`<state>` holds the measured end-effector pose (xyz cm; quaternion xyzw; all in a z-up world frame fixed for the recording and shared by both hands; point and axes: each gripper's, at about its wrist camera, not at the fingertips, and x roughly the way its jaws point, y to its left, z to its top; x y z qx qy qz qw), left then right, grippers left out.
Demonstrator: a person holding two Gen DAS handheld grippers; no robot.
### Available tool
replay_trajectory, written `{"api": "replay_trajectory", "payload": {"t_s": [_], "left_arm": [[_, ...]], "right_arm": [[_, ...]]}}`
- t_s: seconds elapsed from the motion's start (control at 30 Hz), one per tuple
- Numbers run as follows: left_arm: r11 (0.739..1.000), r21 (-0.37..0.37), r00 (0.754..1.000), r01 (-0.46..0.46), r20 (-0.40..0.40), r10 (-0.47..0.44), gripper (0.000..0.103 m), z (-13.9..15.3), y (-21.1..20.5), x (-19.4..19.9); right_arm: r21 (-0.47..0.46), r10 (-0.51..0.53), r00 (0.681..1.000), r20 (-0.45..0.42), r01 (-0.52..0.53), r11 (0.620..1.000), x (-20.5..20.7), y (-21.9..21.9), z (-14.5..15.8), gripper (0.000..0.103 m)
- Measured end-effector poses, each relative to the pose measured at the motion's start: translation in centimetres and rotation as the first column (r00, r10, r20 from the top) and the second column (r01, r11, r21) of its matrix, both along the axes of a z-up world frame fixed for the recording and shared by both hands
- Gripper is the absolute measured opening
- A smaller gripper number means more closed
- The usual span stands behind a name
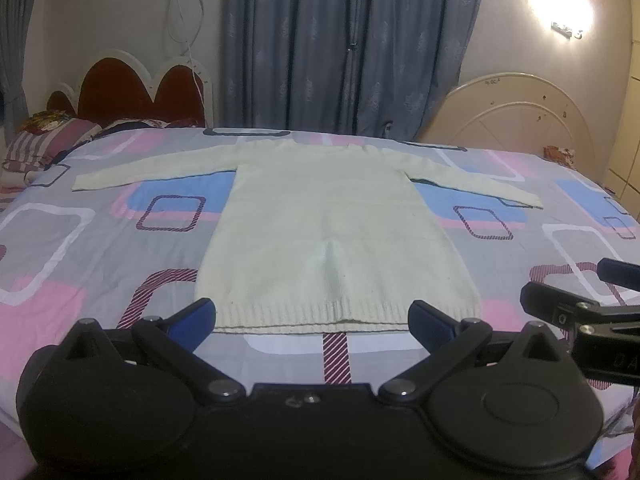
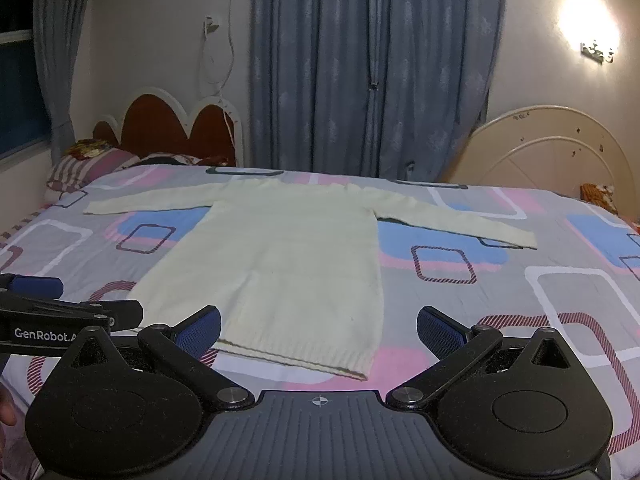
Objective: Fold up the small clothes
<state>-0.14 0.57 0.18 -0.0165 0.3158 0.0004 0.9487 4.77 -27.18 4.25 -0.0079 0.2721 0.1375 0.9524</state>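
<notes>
A bed [image 1: 60, 248] fills the lower half of the frame, covered with a grey sheet printed with pink, blue and white squares. At upper left stands a dark red headboard [image 1: 140, 92] with a white scalloped edge, with a striped pillow [image 1: 44, 140] below it. Blue-grey curtains [image 1: 340, 40] hang in the upper middle against a pale wall [image 1: 120, 8]. A bright wall lamp [image 1: 560, 0] glows upper right, above a cream arched headboard [image 1: 520, 120].
</notes>
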Motion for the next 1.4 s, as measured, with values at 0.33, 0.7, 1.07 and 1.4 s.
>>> {"api": "replay_trajectory", "payload": {"t_s": [0.33, 0.7, 1.07, 1.4], "left_arm": [[1.0, -0.003, 1.0, 0.009, -0.008, -0.009, 0.103, 0.2, -0.1, 0.4], [1.0, 0.007, 1.0, 0.023, -0.007, -0.023, 0.103, 0.1, -0.7, 0.5], [1.0, 0.009, 1.0, 0.021, -0.005, -0.021, 0.103, 0.0, -0.7, 0.4], [1.0, 0.01, 1.0, 0.013, -0.002, -0.013, 0.103, -0.1, -0.7, 0.3]], "right_arm": [[0.0, -0.007, 1.0, -0.002, 0.007, 1.0, 0.2, 0.1, 0.2, 0.103], [0.01, -0.025, 1.0, -0.001, 0.025, 1.0, 0.6, -0.7, 0.4, 0.103], [0.013, -0.027, 1.0, -0.001, 0.027, 1.0, 0.7, -0.7, 0.4, 0.103], [0.013, -0.026, 1.0, 0.003, 0.026, 1.0, 0.6, -0.9, 0.4, 0.103]]}}
